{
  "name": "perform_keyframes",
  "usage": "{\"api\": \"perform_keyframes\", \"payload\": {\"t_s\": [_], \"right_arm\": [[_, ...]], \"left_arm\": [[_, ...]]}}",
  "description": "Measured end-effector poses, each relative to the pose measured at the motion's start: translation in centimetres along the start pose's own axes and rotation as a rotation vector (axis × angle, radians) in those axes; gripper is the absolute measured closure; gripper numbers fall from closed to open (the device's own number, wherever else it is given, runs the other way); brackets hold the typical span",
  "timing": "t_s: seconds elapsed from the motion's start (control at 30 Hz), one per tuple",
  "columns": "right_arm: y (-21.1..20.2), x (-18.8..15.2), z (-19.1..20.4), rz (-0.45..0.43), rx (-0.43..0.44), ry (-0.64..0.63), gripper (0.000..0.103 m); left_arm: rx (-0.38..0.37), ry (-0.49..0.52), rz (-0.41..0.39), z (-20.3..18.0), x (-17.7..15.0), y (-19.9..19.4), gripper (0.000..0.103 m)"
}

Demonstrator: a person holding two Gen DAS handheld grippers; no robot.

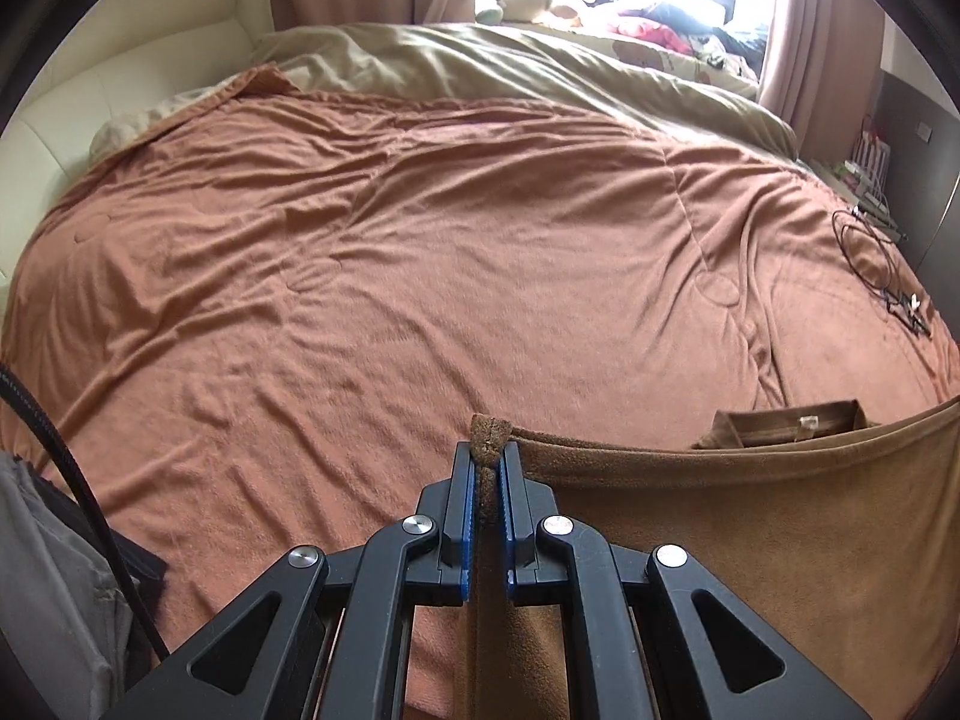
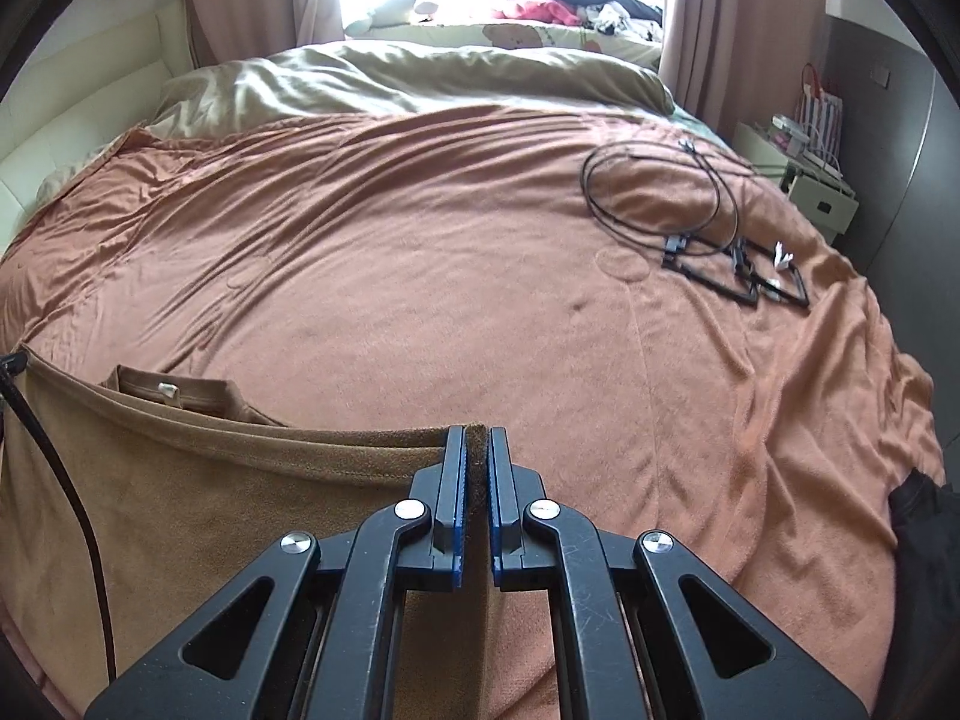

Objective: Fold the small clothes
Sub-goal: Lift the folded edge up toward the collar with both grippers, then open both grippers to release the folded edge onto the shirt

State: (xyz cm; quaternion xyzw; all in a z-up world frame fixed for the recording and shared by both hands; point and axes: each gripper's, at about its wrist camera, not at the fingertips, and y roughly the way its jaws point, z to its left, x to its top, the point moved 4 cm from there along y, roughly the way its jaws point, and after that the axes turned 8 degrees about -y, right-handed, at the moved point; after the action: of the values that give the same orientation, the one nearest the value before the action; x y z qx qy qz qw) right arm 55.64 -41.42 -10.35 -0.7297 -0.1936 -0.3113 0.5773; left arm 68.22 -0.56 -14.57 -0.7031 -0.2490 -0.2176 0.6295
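A small tan-brown garment [image 1: 750, 516] is stretched between both grippers above the near part of the bed. My left gripper [image 1: 491, 450] is shut on a bunched corner of it, the cloth poking up between the blue pads. In the right wrist view the same garment [image 2: 210, 492] runs off to the left, and my right gripper [image 2: 477, 435] is shut on its other top corner. Behind the held edge, the collar with a white label [image 2: 168, 391] shows, the same label [image 1: 810, 421] appearing in the left wrist view.
An orange-brown blanket [image 1: 420, 252] covers the bed, with a beige duvet [image 2: 420, 78] at the far end. Coiled black cables and black frames [image 2: 720, 252] lie on the right side of the bed. A bedside shelf [image 2: 810, 180] stands at the right, curtains and a window beyond.
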Motion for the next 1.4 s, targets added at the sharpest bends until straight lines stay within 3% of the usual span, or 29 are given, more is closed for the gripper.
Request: {"api": "perform_keyframes", "payload": {"t_s": [0.23, 0.7, 0.8, 0.83, 0.93, 0.97, 1.1, 1.4], "right_arm": [[0.0, 1.3, 0.1, -0.022, -0.040, -0.020, 0.101], [8.6, 1.8, 0.4, 0.087, -0.075, -0.053, 0.101], [10.3, 1.4, 0.5, 0.114, -0.078, -0.051, 0.101], [10.8, 1.3, 0.6, 0.127, -0.071, -0.045, 0.100], [11.2, 0.8, 0.6, 0.161, -0.064, -0.026, 0.093], [10.8, 0.8, 0.5, 0.150, -0.060, -0.023, 0.087], [8.8, 0.8, 0.0, 0.115, -0.036, -0.014, 0.067], [4.1, -2.3, 2.0, 0.087, 0.075, -0.150, 0.066]], "left_arm": [[0.030, 0.027, -0.033, -0.7, 2.5, 0.1, 0.096], [0.089, 0.053, 0.057, -0.6, 1.6, 8.1, 0.095], [0.090, 0.053, 0.100, -0.5, 0.9, 9.5, 0.089], [0.109, 0.060, 0.114, -0.4, 0.7, 9.7, 0.080], [0.112, 0.056, 0.106, 0.0, 0.4, 8.8, 0.056], [0.107, 0.052, 0.093, 0.1, 0.4, 8.1, 0.055], [0.086, 0.053, 0.075, 0.2, 0.3, 5.7, 0.055], [0.015, 0.094, 0.082, -1.4, -2.8, 2.3, 0.055]]}}
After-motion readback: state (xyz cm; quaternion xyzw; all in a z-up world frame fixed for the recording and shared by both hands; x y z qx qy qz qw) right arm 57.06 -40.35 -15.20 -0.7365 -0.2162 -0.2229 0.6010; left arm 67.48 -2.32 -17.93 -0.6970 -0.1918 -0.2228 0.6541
